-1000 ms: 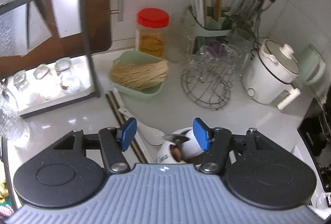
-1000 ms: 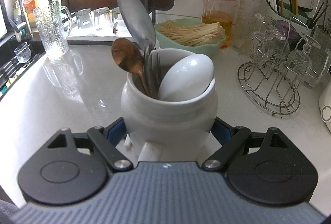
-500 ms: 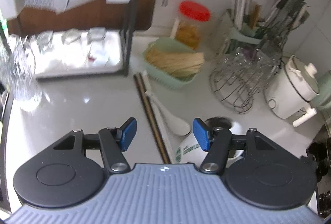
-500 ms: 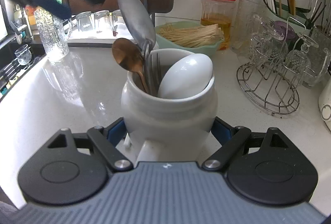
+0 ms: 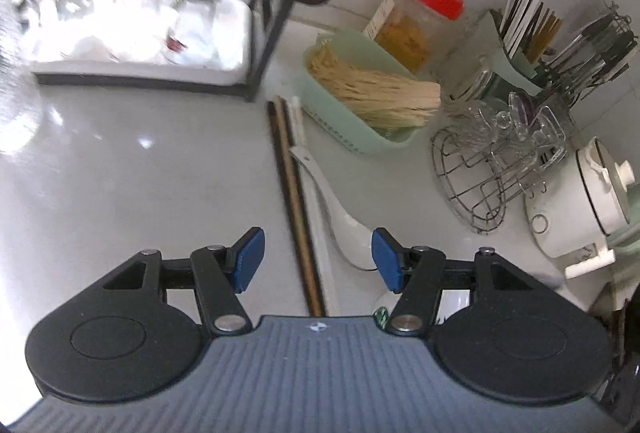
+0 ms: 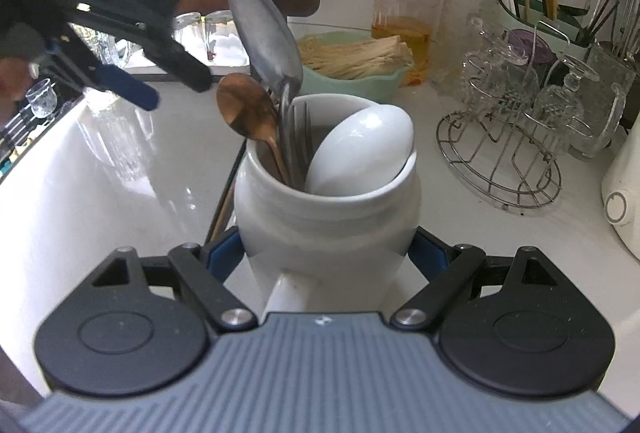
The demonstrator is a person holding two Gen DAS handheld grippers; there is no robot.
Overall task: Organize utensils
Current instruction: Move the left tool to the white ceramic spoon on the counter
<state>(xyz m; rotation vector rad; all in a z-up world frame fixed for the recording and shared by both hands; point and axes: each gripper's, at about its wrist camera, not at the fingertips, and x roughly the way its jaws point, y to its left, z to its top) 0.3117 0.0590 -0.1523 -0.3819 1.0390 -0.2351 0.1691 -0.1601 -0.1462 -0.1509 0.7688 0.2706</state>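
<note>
My right gripper [image 6: 326, 257] is shut on a white ceramic jar [image 6: 326, 209] standing on the counter. The jar holds a large steel spoon [image 6: 266, 33], a copper spoon [image 6: 246, 113], a fork [image 6: 298, 137] and a white ceramic spoon [image 6: 362, 149]. My left gripper [image 5: 318, 259] is open and empty, above the counter. Below it lie a pair of dark chopsticks [image 5: 294, 201] and a white ceramic spoon [image 5: 340, 217]. The left gripper also shows in the right wrist view [image 6: 132, 73], up left of the jar.
A green basket of dry noodles [image 5: 372, 93] and a red-lidded jar [image 5: 420, 21] stand behind the chopsticks. A wire rack with glasses [image 5: 492, 161], a chopstick holder [image 5: 524, 33] and a white cooker [image 5: 580, 205] are to the right. A tray of glasses [image 5: 132, 29] sits far left.
My left gripper has moved left and away from the jar, and is now over the chopsticks and white spoon on the counter. The right gripper and jar have stayed still.
</note>
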